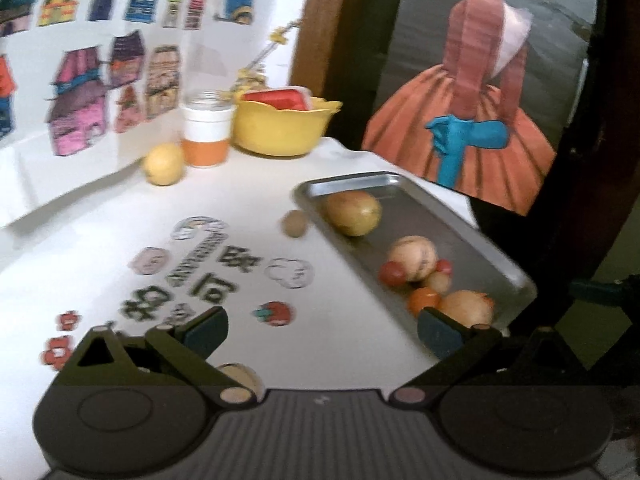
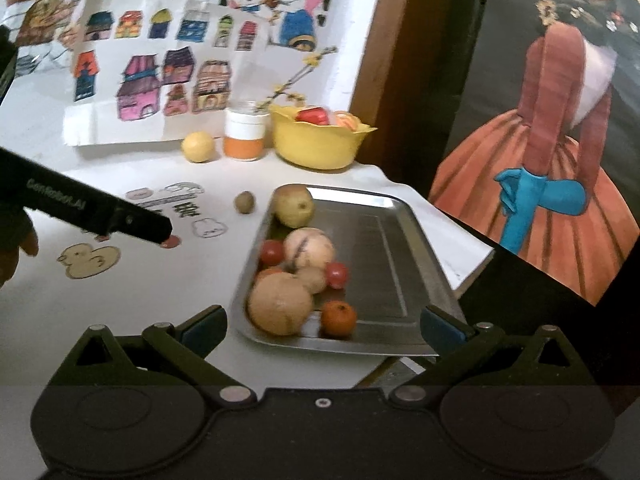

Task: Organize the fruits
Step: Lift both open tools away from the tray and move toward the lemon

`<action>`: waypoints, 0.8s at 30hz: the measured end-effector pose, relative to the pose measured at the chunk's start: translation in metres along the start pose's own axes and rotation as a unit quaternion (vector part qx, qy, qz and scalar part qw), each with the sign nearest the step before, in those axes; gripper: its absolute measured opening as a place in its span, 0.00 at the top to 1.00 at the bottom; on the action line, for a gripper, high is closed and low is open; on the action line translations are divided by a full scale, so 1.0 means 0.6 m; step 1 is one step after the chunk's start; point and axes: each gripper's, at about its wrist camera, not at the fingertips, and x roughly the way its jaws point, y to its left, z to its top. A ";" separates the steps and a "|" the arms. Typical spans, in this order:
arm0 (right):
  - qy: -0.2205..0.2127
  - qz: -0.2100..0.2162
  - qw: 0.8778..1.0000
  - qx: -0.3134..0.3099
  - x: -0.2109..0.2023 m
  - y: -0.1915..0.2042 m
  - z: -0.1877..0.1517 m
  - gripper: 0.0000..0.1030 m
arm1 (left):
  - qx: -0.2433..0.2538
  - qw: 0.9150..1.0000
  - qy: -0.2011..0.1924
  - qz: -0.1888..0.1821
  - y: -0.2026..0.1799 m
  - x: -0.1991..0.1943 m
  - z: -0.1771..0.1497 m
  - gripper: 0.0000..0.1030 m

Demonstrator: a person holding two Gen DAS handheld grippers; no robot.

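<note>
The right gripper (image 2: 324, 330) is spread wide and holds nothing; its blue-padded fingers stand on either side of the near end of a rectangular stainless-steel tray (image 2: 400, 240), just above its front rim. Nearest inside the tray lie a large round tan fruit (image 2: 280, 304) and a small orange tangerine (image 2: 339, 319), just beside each other. Behind them sit a small beige fruit (image 2: 313, 279), two red cherry tomatoes (image 2: 272, 252), and a pale peach-coloured round fruit (image 2: 309, 247), all clustered together. A yellow-green pear (image 2: 293, 205) rests at the tray's far left corner.

The left gripper (image 1: 322, 330) is likewise wide open and empty, hovering over the white sticker-covered tabletop (image 1: 100, 220), with the tray's near corner by its right finger. A small round pale fruit (image 1: 240, 376) peeks from under its left finger linkage.

A small brown kiwi (image 2: 244, 202) lies on the table just left of the tray. Farther back stand a yellow lemon (image 2: 197, 146), an orange-and-white glass jar (image 2: 244, 136), and a yellow plastic bowl (image 2: 316, 144).
</note>
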 end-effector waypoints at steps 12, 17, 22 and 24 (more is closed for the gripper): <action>0.011 0.062 0.996 -0.056 -0.014 0.089 0.035 0.01 | -0.040 0.997 0.007 0.058 0.115 -0.044 -0.018 0.00; 0.009 0.081 0.994 -0.072 -0.010 0.123 0.052 0.01 | -0.053 0.996 0.003 0.075 0.155 -0.061 -0.025 0.00; 0.005 0.102 0.991 -0.084 -0.001 0.155 0.071 0.01 | -0.055 0.994 0.003 0.093 0.186 -0.074 -0.026 0.00; 0.002 0.111 0.990 -0.087 0.004 0.165 0.081 0.01 | -0.053 0.993 0.005 0.101 0.195 -0.077 -0.023 0.00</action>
